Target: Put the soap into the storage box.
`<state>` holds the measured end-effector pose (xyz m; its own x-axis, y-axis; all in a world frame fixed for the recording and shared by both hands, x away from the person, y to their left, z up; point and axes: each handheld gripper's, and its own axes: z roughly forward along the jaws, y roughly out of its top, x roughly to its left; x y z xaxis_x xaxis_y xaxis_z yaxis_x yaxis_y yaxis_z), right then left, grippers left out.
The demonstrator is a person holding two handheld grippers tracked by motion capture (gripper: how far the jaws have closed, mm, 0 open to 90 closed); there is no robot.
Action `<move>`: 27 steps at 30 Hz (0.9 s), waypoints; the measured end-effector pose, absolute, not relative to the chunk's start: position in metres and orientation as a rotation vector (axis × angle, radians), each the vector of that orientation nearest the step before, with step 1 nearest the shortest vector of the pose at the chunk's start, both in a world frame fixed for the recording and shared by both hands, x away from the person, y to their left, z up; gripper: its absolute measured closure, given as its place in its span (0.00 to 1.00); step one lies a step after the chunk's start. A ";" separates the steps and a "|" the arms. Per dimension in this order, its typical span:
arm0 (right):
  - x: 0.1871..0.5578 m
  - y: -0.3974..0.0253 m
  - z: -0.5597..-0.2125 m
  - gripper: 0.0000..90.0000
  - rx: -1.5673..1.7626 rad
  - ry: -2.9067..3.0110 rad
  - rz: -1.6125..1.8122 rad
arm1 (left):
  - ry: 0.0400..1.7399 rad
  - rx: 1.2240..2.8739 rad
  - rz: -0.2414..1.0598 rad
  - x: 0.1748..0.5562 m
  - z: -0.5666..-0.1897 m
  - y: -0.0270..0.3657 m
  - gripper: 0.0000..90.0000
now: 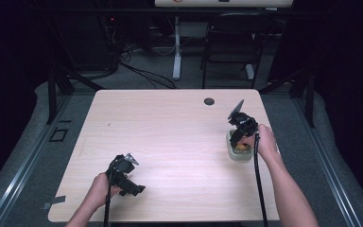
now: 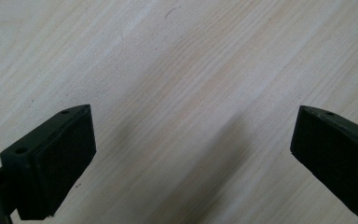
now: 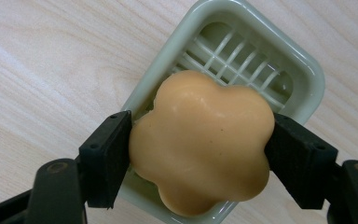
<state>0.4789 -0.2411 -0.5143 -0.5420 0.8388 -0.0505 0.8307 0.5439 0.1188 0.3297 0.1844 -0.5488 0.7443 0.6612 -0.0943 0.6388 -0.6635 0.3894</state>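
Orange soap (image 3: pixel 200 140) clamped over tray rim (image 3: pixel 307 70)

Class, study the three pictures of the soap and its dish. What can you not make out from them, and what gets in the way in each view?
- Whether the orange flower-shaped soap rests in the pale green soap dish or is lifted above it: the soap hides the grid beneath it in the right gripper view.
- The dish's near rim there: hidden by the soap and the frame's bottom edge.
- Soap and dish in the high view: too small, and partly hidden by the right gripper.
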 end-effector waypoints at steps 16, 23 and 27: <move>0.476 -0.240 -0.514 0.26 1.410 2.635 0.101 | 0.997 2.543 0.079 0.330 -0.549 0.184 0.00; 0.472 -0.244 -0.504 0.23 1.412 2.632 0.118 | 0.994 2.544 0.079 0.330 -0.549 0.184 0.00; 0.467 -0.248 -0.499 0.20 1.426 2.629 0.164 | 0.994 2.545 0.077 0.330 -0.549 0.184 0.00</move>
<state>0.4674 -0.2484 -0.4992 -0.5383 0.8393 -0.0762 0.8233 0.5431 0.1650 0.3296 0.1840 -0.5486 0.7450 0.6604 -0.0939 0.6379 -0.6642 0.3898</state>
